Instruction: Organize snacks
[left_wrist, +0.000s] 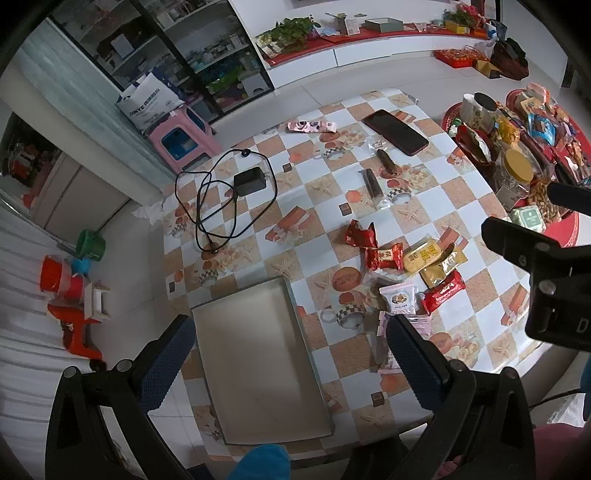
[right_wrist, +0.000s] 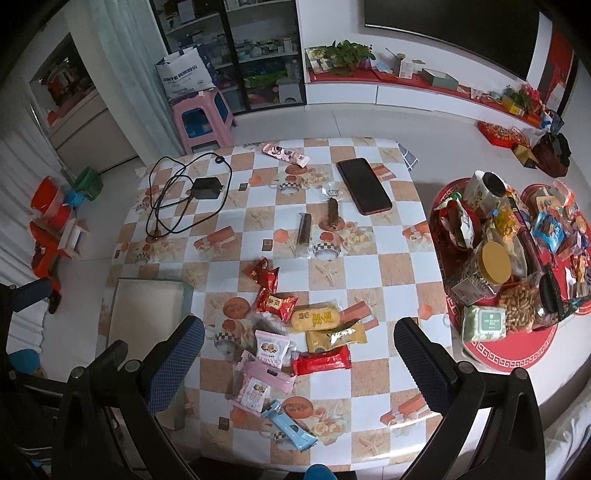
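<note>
Both claws hung released and empty above the near edge of the checkered worktop (right_wrist: 369, 229), the left claw (left_wrist: 291, 354) spread wide over a shallow grey tray (left_wrist: 258, 362) with nothing in it, the right claw (right_wrist: 299, 354) spread over a loose heap of wrapped snacks. Nearest in that heap lay a light blue packet (right_wrist: 290, 430) and two pink packets (right_wrist: 264, 373), then a red bar (right_wrist: 322, 363), a gold wrapper (right_wrist: 334, 338), a yellow cake packet (right_wrist: 314, 315) and two red sweets (right_wrist: 275, 302). The heap sat just beside the tray, on its right. Past it, near mid-worktop, two dark sticks in clear wrap (right_wrist: 304, 229) lay apart from the rest. Farther back were a black charger with coiled cable (right_wrist: 205, 188), a dark phone (right_wrist: 364, 184) and a pink patterned packet (right_wrist: 284, 153) at the far edge. A round red stand (right_wrist: 517, 354) to the right carried jars, peanuts and more sweets
</note>
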